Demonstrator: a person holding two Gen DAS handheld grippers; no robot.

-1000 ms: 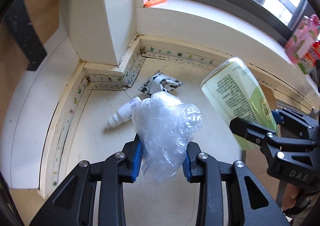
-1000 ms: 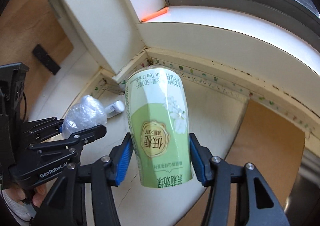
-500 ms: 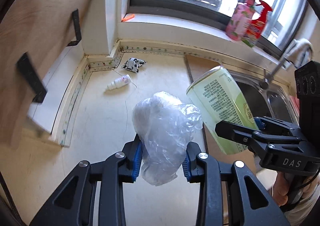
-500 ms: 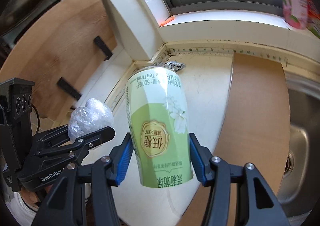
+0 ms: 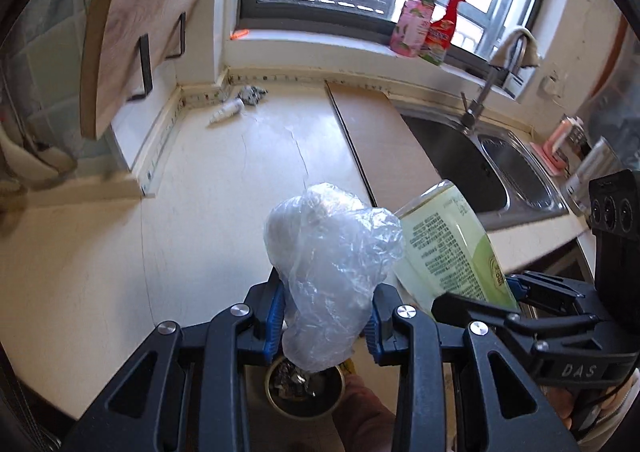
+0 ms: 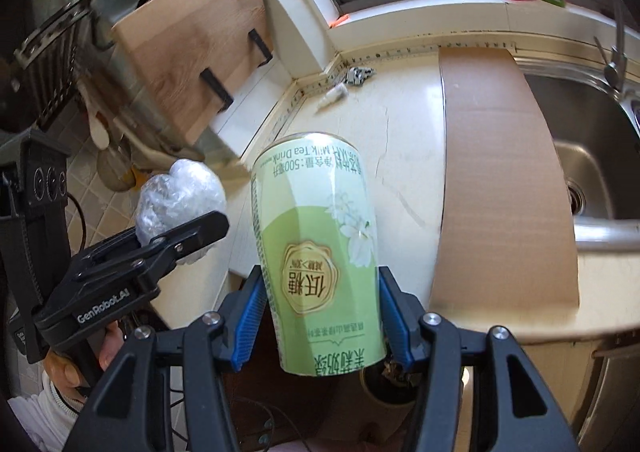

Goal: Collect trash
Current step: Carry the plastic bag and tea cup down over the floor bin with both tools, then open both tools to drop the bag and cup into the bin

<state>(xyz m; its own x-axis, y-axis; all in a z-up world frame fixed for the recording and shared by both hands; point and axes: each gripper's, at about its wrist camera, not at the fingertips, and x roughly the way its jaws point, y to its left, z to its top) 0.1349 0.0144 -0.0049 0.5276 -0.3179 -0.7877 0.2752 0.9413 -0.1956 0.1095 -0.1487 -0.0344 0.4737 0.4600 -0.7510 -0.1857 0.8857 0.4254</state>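
My left gripper (image 5: 326,318) is shut on a crumpled clear plastic bag (image 5: 330,264), held off the front edge of the counter. My right gripper (image 6: 322,308) is shut on a green milk tea bottle (image 6: 320,248), held upside down beside it. The bottle also shows in the left wrist view (image 5: 452,248), and the bag in the right wrist view (image 6: 178,199). A round trash bin (image 5: 306,388) with trash inside sits on the floor directly below both grippers; its rim shows in the right wrist view (image 6: 384,392). A small white bottle (image 5: 228,110) and a black-and-white wrapper (image 5: 252,95) lie in the far counter corner.
A cream counter (image 5: 200,187) with a brown board (image 5: 384,139) runs to a steel sink (image 5: 480,159) and faucet (image 5: 492,75) on the right. Pink and red spray bottles (image 5: 428,27) stand on the windowsill. A wooden cutting board (image 5: 136,15) hangs at the left.
Both grippers have pulled back from the counter corner with the bag and bottle still held, past the front edge. The floor bin has come into view beneath them.
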